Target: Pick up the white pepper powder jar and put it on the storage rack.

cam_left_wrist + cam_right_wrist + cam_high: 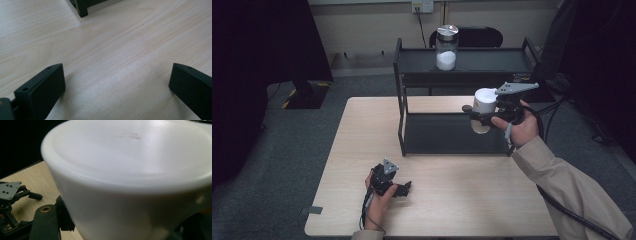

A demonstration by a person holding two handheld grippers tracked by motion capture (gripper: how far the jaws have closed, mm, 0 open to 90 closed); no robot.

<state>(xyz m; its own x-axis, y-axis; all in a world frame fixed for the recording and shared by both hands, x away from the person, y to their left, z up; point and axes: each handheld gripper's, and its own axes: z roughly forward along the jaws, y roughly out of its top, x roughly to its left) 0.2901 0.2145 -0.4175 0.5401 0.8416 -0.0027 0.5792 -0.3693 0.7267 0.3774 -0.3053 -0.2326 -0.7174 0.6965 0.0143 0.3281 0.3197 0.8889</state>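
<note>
Grippers at work over a pale wooden table [452, 200]: the right gripper [484, 116], held in a person's right hand [522, 127], is clamped on a white container [485, 101] and carries it clear of the tabletop, level with the gap between the two shelves of a black metal rack [462, 80]. The container sits upright near the rack's right end, in front of its open side and above the lower shelf. In the right gripper view the white container [135, 182] looms close between that gripper's dark jaws, its flat lid uppermost, with the left gripper [15, 195] seen farther off on the wood. On the rack's top shelf stands a glass jar [446, 47] with a silver lid, part filled with white powder, well apart from the held container. The left gripper [404, 189] rests low on the table near its front edge, gripped by the left hand [377, 200]; the left gripper view shows its two black jaws standing wide apart over bare tabletop [112, 62], nothing between them.
</note>
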